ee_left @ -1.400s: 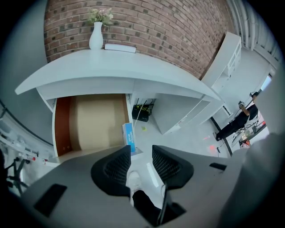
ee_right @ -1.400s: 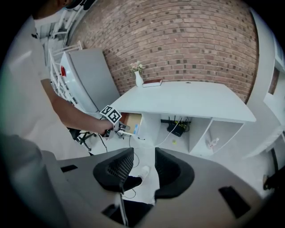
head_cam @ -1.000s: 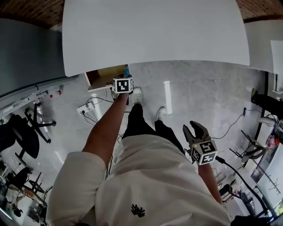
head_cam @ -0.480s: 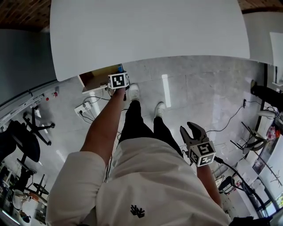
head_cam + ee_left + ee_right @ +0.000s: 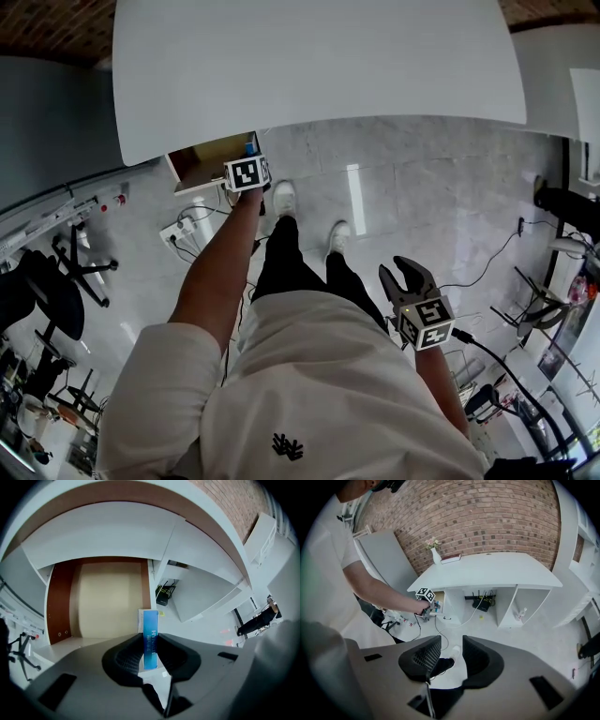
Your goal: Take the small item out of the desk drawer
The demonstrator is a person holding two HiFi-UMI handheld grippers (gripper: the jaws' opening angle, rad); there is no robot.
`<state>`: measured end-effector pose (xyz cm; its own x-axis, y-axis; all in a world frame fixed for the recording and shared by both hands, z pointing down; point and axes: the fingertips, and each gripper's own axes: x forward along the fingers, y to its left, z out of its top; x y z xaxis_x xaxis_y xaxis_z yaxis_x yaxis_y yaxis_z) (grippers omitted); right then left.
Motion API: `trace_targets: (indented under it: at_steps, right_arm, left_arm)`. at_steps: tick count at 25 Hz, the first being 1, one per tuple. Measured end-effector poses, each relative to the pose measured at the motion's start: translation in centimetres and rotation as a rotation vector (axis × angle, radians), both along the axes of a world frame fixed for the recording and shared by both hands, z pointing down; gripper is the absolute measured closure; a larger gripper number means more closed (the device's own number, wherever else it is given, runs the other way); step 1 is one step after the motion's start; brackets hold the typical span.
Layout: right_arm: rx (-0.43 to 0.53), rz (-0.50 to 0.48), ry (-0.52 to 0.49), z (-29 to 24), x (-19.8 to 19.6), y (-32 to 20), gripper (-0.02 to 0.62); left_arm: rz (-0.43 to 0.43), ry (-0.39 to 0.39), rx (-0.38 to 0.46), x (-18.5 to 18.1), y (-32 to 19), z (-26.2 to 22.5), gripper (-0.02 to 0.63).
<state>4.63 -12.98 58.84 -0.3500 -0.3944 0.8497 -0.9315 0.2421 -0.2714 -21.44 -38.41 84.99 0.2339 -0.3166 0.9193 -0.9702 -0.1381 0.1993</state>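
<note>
Now in hand: you are taking hold of the small item, which is not yet lifted out of the drawer.
Left gripper: your left gripper [image 5: 150,641] reaches under the front edge of the white desk [image 5: 319,66] into the open drawer [image 5: 58,602]. Its jaws are closing on the blue box [image 5: 150,630], and the pads look to be meeting its two broad faces.
Blue box: it stands upright on its narrow edge at the near right of the drawer, close to the right wall, with most of the pale drawer floor bare behind it.
Why this hold: coming in from the drawer's open front lets the jaws straddle the thin box across its width, so a squeeze should keep it upright rather than tip it.
Right gripper: your right gripper [image 5: 451,648] hangs beside your hip, well apart from the desk, with its jaws apart and nothing held. Only the floor [image 5: 422,178] shows between them.
Why it waits: one claw is enough for a box this light, so the right one keeps clear.
Next move: I judge a short lift, then a pull back toward you, watching the desk's underside above the cube.
</note>
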Motion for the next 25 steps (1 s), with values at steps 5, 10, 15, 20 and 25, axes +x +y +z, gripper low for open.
trace_targets:
  at_steps: [5,10,15,20,25]
  right_arm:
    - [0.052,-0.026,-0.030,-0.6,1.1,0.5,0.434]
    - [0.121,-0.042,-0.055,-2.2,3.1,1.4,0.447]
    - [0.181,-0.066,-0.080,-3.0,6.6,3.3,0.484]
    - [0.237,-0.095,-0.114,-4.3,9.6,5.8,0.531]
    - [0.284,-0.141,-0.150,-5.8,11.7,8.2,0.554]
  left_arm:
    - [-0.024,0.001,0.033,0.2,1.4,-3.3,0.506]
    - [-0.051,0.004,0.080,0.8,4.0,-7.3,0.506]
    - [-0.065,-0.005,0.125,2.1,7.1,-11.7,0.506]
    - [-0.077,0.014,0.158,4.1,11.7,-16.0,0.506]
    - [-0.049,0.032,0.206,6.7,16.9,-20.6,0.507]
